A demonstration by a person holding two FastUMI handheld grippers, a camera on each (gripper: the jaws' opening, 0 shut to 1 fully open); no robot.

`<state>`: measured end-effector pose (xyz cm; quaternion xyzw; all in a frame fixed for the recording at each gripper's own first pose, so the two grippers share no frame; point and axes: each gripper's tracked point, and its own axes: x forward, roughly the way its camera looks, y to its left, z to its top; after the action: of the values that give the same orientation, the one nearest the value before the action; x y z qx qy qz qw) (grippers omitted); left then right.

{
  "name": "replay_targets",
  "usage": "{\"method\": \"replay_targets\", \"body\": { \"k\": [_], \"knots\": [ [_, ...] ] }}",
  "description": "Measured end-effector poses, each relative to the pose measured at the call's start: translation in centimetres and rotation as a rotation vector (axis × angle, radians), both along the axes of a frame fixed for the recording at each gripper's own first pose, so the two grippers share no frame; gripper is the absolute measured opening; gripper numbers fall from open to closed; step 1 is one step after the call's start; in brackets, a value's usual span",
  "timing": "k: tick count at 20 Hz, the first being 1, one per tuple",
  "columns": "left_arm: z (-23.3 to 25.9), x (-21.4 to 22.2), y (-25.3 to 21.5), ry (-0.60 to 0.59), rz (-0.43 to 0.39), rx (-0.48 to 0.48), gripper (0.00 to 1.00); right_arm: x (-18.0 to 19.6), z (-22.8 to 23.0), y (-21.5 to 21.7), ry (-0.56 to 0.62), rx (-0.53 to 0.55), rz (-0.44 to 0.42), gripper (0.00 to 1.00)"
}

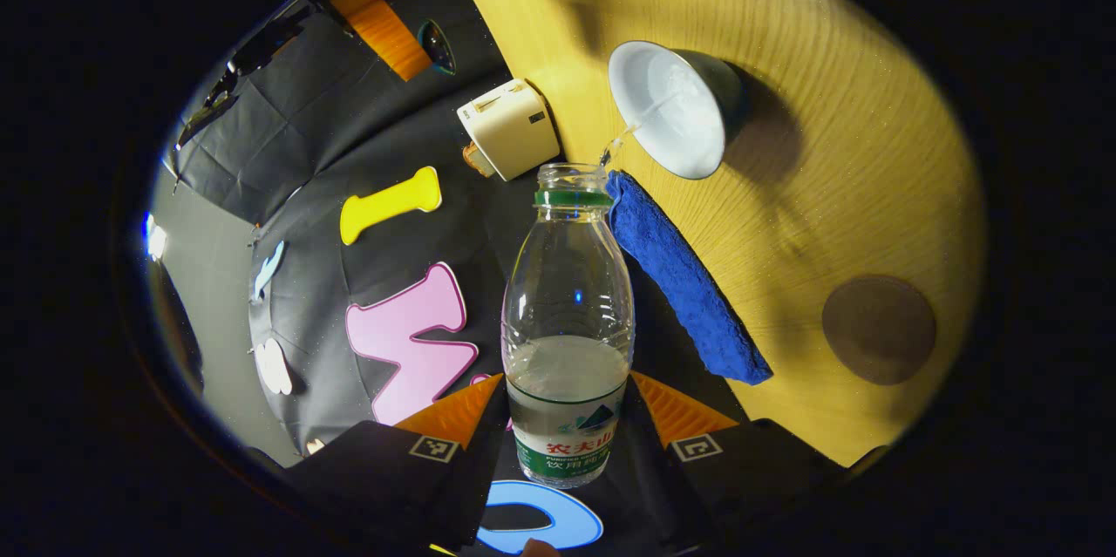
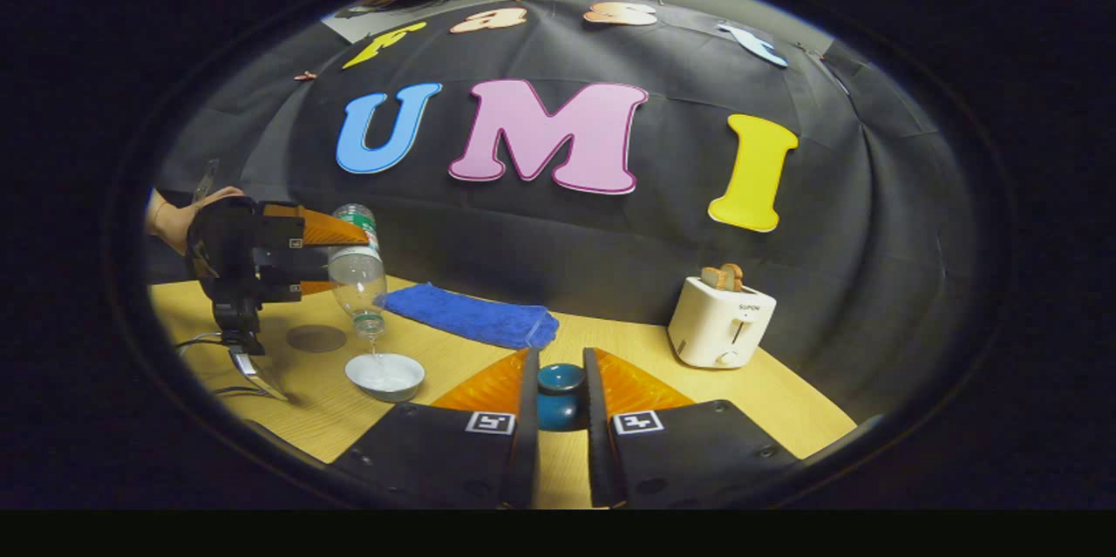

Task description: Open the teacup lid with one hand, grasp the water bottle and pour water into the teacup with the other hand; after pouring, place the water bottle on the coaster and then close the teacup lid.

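Left gripper view: my left gripper (image 1: 567, 417) clamps the water bottle (image 1: 568, 339), tipped mouth-first over the teacup (image 1: 676, 108) beside the coaster (image 1: 879, 329). Right gripper view: my right gripper (image 2: 559, 396) pinches the teacup lid (image 2: 559, 391) above the table (image 2: 785, 409).

You have a folded blue cloth (image 2: 471, 315) lying flat on the wooden desk (image 2: 785, 404), close against the black backdrop. Well to its right in the right gripper view stands a cream toaster (image 2: 720, 322) with two slices of toast (image 2: 722, 277) poking up from its slots (its lever faces the camera). A thin cable (image 2: 209, 341) trails over the desk's left edge.
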<state>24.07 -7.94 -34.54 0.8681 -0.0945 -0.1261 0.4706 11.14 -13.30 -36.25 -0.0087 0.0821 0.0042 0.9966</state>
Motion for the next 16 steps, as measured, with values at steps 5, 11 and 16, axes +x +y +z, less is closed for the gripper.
{"method": "replay_targets", "body": {
  "k": [5, 11, 16],
  "knots": [
    [0.8, 0.3, -1.1, -0.015, -0.064, 0.049, 0.73, 0.1, 0.1, 0.0, -0.004, -0.006, 0.007, 0.22],
    [1.6, 0.4, -1.7, -0.028, -0.071, 0.041, 0.73, 0.2, 0.4, 0.1, -0.011, -0.003, 0.007, 0.22],
    [0.2, 0.4, -0.5, 0.039, 0.009, -0.081, 0.73, 0.2, 0.4, 0.3, -0.007, -0.009, 0.009, 0.22]
  ]
}}
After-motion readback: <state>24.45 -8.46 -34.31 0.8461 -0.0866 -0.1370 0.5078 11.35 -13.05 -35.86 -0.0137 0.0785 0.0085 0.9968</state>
